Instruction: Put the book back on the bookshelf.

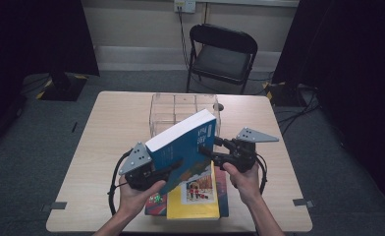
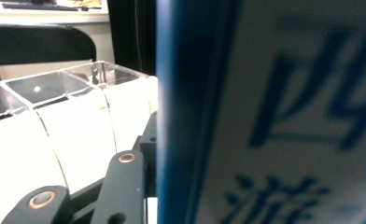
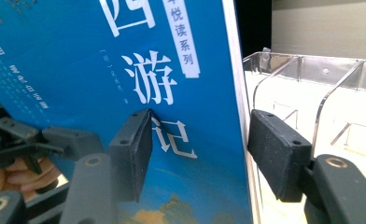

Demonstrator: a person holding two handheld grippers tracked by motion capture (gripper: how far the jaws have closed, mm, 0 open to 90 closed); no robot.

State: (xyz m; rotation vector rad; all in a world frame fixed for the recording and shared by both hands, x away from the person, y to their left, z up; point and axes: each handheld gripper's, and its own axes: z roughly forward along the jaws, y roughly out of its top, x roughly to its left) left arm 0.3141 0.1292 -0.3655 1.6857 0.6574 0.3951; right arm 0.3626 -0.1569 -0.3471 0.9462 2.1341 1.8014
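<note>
A thick blue book (image 1: 185, 147) with white lettering hangs tilted above the table, its white page block turned up and to the left. My left gripper (image 1: 167, 172) is shut on its lower end. In the left gripper view the book (image 2: 265, 116) stands close beside one black finger (image 2: 125, 179). My right gripper (image 1: 215, 145) reaches in from the right at the book's upper edge. In the right gripper view its jaws (image 3: 200, 144) straddle that edge of the book (image 3: 78, 70). One pad (image 3: 134, 149) is in front of the cover and the other pad (image 3: 277, 156) behind, neither lying flat on it.
A yellow book (image 1: 195, 194) lies on a red-edged book (image 1: 222, 196) at the table's (image 1: 112, 132) near edge, under the lifted one. A clear plastic divider box (image 1: 173, 110) stands just behind. A black folding chair (image 1: 222, 51) is beyond the table.
</note>
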